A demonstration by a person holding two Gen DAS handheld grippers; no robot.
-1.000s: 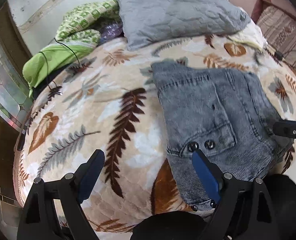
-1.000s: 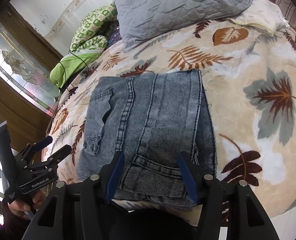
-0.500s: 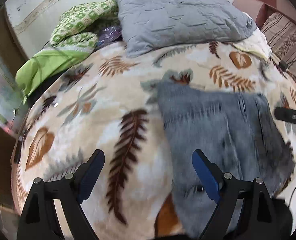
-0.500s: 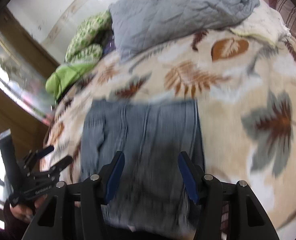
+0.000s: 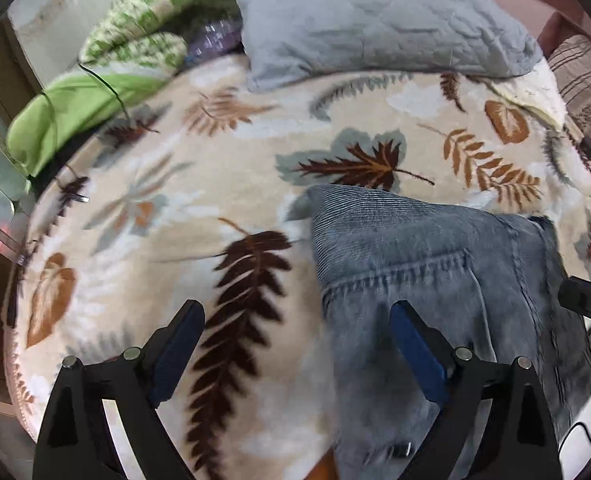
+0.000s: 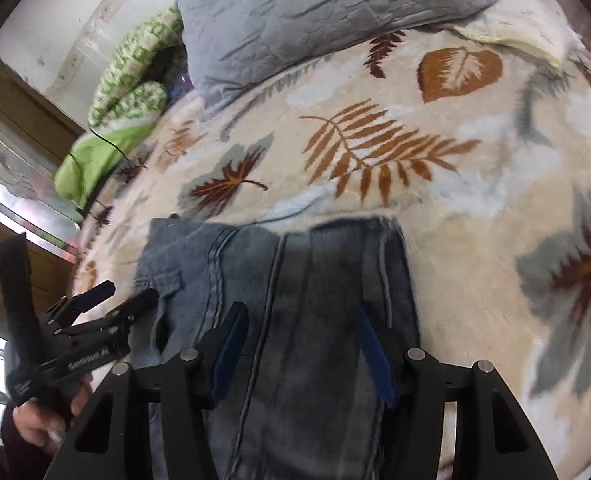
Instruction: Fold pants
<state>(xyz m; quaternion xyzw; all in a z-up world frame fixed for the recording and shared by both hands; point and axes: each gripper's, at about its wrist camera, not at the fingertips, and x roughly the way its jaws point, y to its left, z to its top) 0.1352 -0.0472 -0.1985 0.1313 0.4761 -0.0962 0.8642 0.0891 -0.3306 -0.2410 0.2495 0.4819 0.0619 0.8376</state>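
Big leafy blanket [image 5: 143, 216] spread flat for folding on. Folded gray pants [image 5: 435, 264] lying near its front edge. Left gripper [image 5: 295, 348] opening wide, holding nothing. Right gripper [image 6: 301, 344] half open above pants, gripping nothing.

Soft daylight fills both views, brightest on the pale wall [image 6: 75, 32] at the bed's far edge. Glare flares off the glass panel [image 6: 11, 200] at left. Motion blur smears the jeans [image 5: 435, 300] and green bedding [image 5: 143, 28]. Fisheye bending curves the bed [image 5: 215, 168], and black vignetting rims each frame.
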